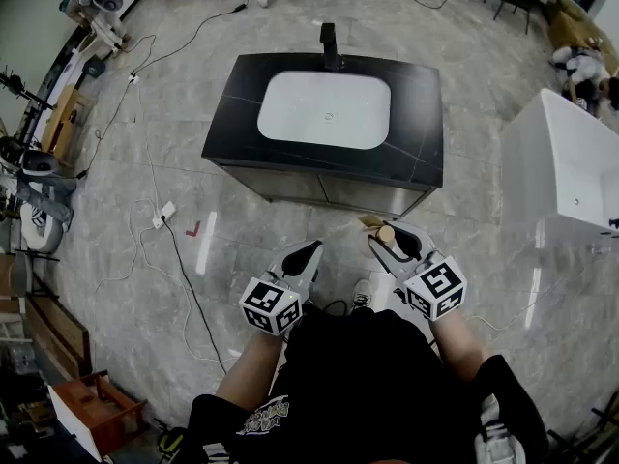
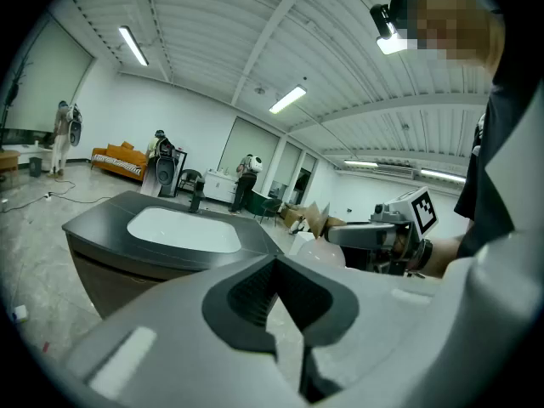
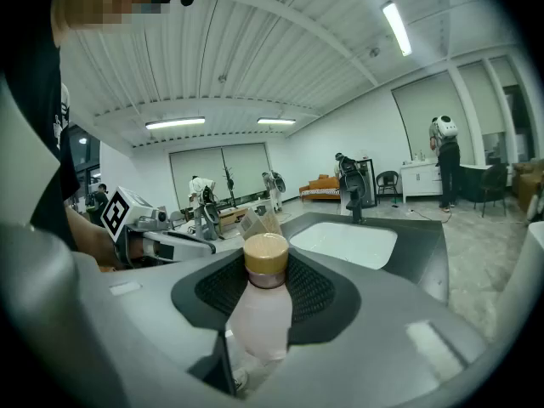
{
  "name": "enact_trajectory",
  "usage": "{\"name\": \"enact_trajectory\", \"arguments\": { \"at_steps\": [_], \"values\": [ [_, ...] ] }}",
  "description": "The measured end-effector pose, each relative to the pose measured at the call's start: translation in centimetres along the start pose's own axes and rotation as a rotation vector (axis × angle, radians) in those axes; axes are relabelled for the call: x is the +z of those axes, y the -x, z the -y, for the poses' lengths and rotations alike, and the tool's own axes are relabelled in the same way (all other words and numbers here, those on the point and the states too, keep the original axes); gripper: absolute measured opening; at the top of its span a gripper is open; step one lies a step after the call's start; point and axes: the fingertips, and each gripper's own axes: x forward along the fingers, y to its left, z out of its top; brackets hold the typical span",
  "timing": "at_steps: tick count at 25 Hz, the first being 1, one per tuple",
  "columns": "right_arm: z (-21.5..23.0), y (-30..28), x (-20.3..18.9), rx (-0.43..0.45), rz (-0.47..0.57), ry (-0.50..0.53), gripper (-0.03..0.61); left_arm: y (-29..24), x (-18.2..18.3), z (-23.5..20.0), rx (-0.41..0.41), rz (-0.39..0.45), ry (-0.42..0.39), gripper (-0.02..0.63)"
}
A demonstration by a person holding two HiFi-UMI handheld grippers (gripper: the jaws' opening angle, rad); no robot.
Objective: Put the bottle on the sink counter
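Note:
A small pale pink bottle with a gold cap (image 3: 266,257) stands upright between the pads of my right gripper (image 3: 267,289), which is shut on it. In the head view the bottle's cap (image 1: 386,233) shows at the tip of the right gripper (image 1: 389,241), over the floor just short of the sink counter's front edge. The sink counter (image 1: 418,133) is black, with a white basin (image 1: 324,109) and a black faucet (image 1: 330,46). My left gripper (image 1: 310,250) hangs beside the right one, shut on nothing (image 2: 277,263). The counter (image 2: 102,223) lies ahead of it, to the left.
A white bathtub (image 1: 561,162) stands at the right. Cables (image 1: 179,259) trail over the marble floor left of the counter. Stands and gear (image 1: 39,191) line the left wall, and a wooden crate (image 1: 92,409) sits at the lower left. People stand far off in the room.

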Motion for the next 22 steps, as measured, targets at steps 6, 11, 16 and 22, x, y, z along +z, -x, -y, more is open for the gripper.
{"name": "enact_trajectory", "arguments": {
  "at_steps": [6, 11, 16, 22],
  "values": [
    [0.48, 0.33, 0.10, 0.000, 0.001, 0.004, 0.167, -0.39, -0.04, 0.39, 0.000, 0.001, 0.000, 0.000],
    [0.58, 0.12, -0.08, -0.002, -0.001, 0.001, 0.166, -0.46, -0.18, 0.29, -0.003, -0.002, 0.000, 0.000],
    [0.49, 0.09, 0.01, 0.010, 0.013, -0.026, 0.167, -0.45, -0.09, 0.23, -0.003, 0.000, -0.001, 0.000],
    [-0.17, -0.56, 0.74, 0.019, 0.033, -0.021, 0.167, 0.17, 0.13, -0.42, 0.004, 0.004, 0.001, 0.000]
  ]
}}
